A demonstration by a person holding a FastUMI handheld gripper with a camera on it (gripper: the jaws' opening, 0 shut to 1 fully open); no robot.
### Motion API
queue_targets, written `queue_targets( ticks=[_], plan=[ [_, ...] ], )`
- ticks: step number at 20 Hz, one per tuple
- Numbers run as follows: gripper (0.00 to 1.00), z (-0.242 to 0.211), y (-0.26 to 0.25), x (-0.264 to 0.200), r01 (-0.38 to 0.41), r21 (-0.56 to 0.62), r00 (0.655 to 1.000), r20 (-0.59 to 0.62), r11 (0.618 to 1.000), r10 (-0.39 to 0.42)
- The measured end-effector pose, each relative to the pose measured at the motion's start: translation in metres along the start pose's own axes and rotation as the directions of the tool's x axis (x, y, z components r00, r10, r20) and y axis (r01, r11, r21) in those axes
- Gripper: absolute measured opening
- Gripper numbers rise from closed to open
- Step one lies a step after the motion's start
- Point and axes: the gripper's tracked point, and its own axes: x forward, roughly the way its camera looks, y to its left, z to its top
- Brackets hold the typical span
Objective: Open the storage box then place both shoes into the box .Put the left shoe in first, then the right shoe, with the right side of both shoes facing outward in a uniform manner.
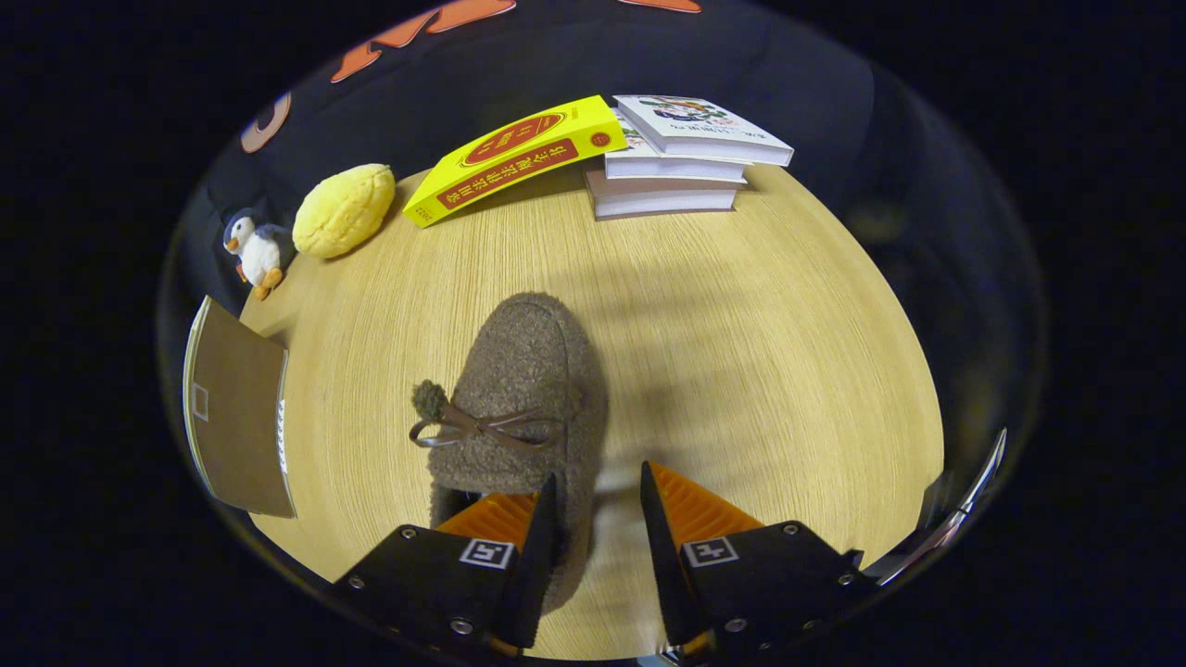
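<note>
**Straddling the shoe's side wall**

Gripper view: my fingers (598,519) stand moderately apart over the near end of the shoe (523,408). The left one sits inside the heel opening, against the inner face of the right wall; the right one hangs outside, with bare table (741,352) showing in the gap between it and the shoe. So I am not clamped on anything yet. I judge this as the set-up for pinching the shoe's right wall, which gives a firm edge on a soft, fuzzy slipper whose body is too broad and yielding to grip whole.

The shoe lies flat on its sole in the middle of the table, long axis running near to far, toe pointing away from me toward the books (686,153), heel nearest. Its bow (482,428) crosses the vamp, knot to the left.

At the far left lie a yellow plush (343,208) and a toy penguin (255,250); a brown flat panel (236,417) stands at the left, possibly part of the box, though I cannot tell. Whether this is the left or right shoe I cannot tell.
</note>
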Motion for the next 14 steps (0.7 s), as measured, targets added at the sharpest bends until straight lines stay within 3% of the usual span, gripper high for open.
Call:
queue_targets(
  ticks=[3, 6, 8, 14],
  plan=[
    [0.37, 0.001, 0.001, 0.009, 0.007, -0.011, 1.000, -0.004, 1.000, -0.007],
    [0.10, -0.001, 0.006, 0.009, -0.007, 0.004, 1.000, -0.023, 1.000, 0.007],
    [0.05, 0.000, 0.010, 0.004, -0.023, 0.046, 0.999, -0.032, 0.999, 0.024],
    [0.04, 0.022, 0.060, -0.052, -0.103, 0.066, 0.995, 0.023, 0.993, 0.102]
  ],
)
